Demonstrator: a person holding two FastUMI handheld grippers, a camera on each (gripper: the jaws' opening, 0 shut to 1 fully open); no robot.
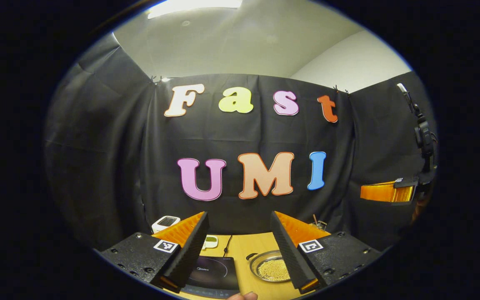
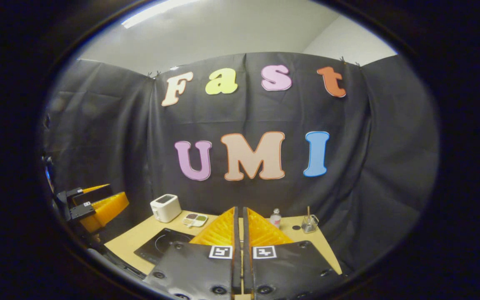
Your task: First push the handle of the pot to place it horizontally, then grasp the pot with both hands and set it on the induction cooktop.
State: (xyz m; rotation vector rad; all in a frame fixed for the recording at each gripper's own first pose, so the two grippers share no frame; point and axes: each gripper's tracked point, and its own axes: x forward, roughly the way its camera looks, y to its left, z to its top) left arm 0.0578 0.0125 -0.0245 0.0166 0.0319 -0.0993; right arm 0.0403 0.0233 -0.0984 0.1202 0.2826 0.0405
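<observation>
A wooden table (image 2: 140,237) is seen in front of the black cloth wall, and both grippers are held high above it, well apart from everything on it.

In the left gripper view, the left gripper (image 1: 240,250) is seen with its two fingers wide apart and nothing between them. Between these fingers the black induction cooktop (image 1: 213,273) is seen on the table, and just beside it, to the right in this view, stands the pot (image 1: 270,266). The pot is a shallow round metal vessel, and one small side handle is seen on its left rim; its right part is hidden behind the finger. Many small pale yellow grains are seen inside it. At the right edge of this view the right gripper (image 1: 386,192) is seen farther off, from the side.

In the right gripper view, the right gripper (image 2: 240,233) is seen with its fingers brought together, almost touching, and nothing is held between them. The cooktop (image 2: 163,246) is seen to the left of them. More of the table's far side is shown here: a white toaster (image 2: 165,208), a small divided dish (image 2: 195,219) with dark and green contents, a small bottle (image 2: 276,218), and a glass (image 2: 309,224) with a thin stick standing in it. The left gripper (image 2: 94,206) is seen at the left edge.
</observation>
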